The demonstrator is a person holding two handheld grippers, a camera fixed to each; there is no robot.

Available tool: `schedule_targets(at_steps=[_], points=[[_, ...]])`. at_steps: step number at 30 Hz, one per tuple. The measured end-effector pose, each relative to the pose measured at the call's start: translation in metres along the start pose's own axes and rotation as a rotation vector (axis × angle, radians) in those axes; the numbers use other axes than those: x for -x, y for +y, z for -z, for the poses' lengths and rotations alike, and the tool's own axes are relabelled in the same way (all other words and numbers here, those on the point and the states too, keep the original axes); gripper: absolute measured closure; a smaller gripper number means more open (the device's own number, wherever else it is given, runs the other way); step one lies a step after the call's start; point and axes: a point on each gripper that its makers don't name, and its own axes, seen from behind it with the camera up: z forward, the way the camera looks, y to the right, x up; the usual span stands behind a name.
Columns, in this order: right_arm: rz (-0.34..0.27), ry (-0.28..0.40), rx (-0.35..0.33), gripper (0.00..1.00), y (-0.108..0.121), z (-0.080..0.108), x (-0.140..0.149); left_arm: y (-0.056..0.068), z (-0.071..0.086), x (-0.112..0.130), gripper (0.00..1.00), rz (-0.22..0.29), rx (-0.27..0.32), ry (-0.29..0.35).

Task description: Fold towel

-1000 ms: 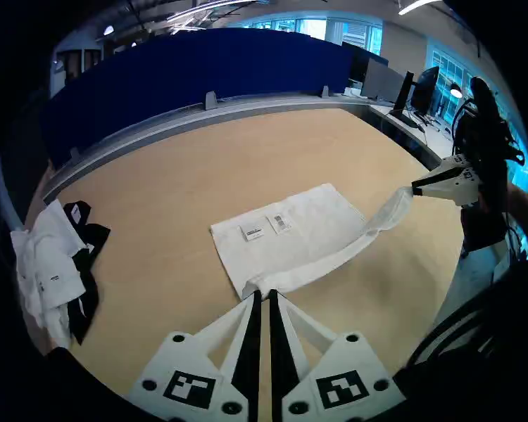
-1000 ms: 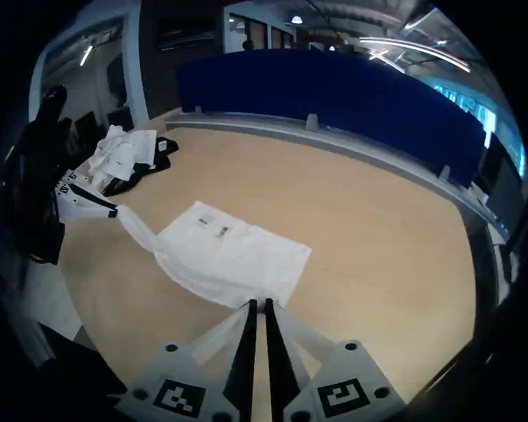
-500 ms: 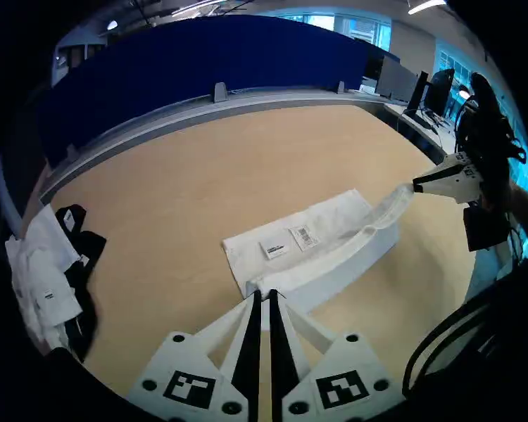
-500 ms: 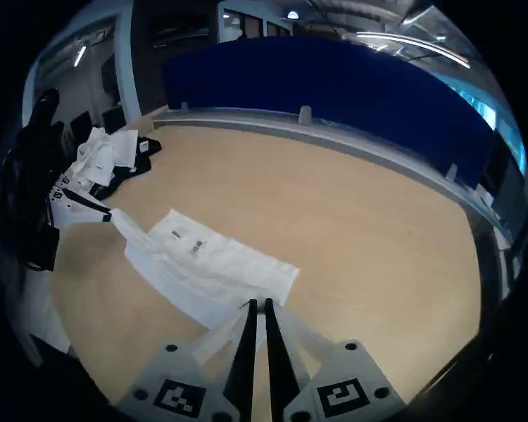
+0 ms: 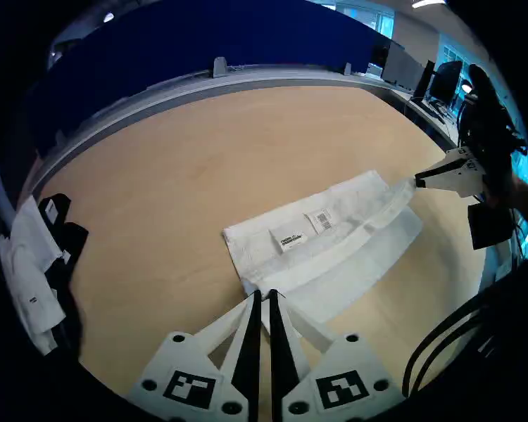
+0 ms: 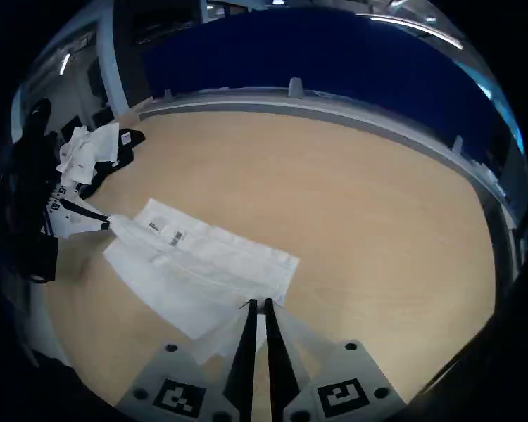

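Two towel (image 5: 338, 243) corners pinched: left gripper (image 5: 262, 295), right gripper (image 6: 258, 304).

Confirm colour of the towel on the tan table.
Plain white cloth towel, two small tags; clearest in left gripper view.

Lying stretched long and narrow on the pale wooden tabletop (image 5: 193, 176): a white towel (image 5: 348, 267). Being doubled over lengthwise, with a raised fold running end to end above a flatter layer beneath. Carrying two small labels (image 5: 289, 240) side by side on the upper face. Being pinched at one corner by the left gripper (image 5: 262, 294) and at the other by the right gripper (image 6: 258, 302), lifting slightly there.
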Motion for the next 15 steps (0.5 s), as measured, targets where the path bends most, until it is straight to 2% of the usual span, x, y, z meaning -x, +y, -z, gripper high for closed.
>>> schedule_targets(at_steps=[15], points=[[-0.027,-0.027,0.026,0.90,0.010,-0.030,-0.004,-0.015,-0.025,-0.008,0.91,0.020,-0.031,-0.003]])
